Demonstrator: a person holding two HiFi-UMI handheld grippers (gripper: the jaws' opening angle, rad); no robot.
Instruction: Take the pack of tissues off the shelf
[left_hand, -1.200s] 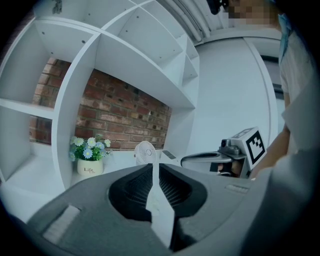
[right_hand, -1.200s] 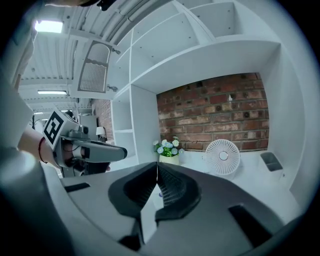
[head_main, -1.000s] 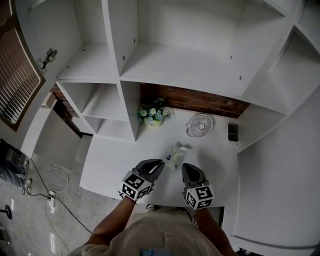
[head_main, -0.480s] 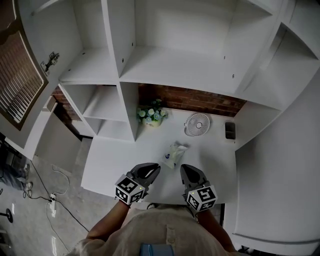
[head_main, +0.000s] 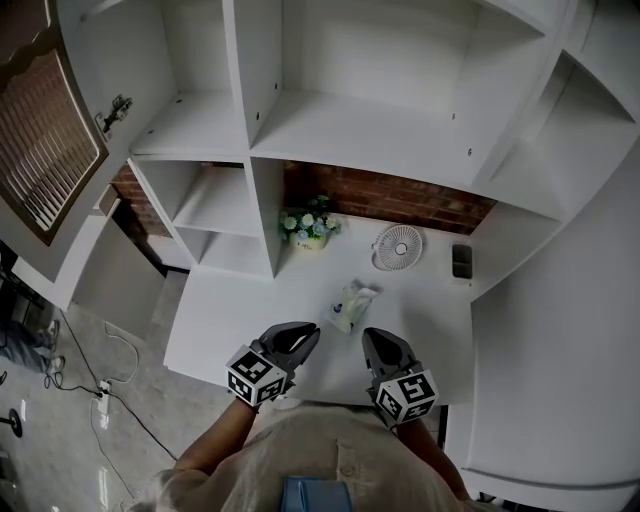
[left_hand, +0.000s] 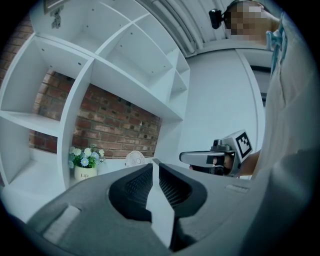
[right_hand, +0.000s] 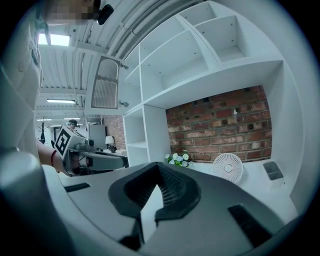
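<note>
Tissue pack (head_main: 350, 305) sits on the white ledge (head_main: 240, 320) near the fan (head_main: 398, 246), just ahead of the left gripper (head_main: 306, 330) and right gripper (head_main: 372, 336). Both are clenched on nothing. Either about to grab it, or it's already taken down.

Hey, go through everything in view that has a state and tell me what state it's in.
left gripper: shut, empty.
right gripper: shut, empty.
pack of tissues: lying on the shelf, untouched.
fan: upright; running or not, cannot tell.
flower pot: upright.
louvred door: swung open.
</note>
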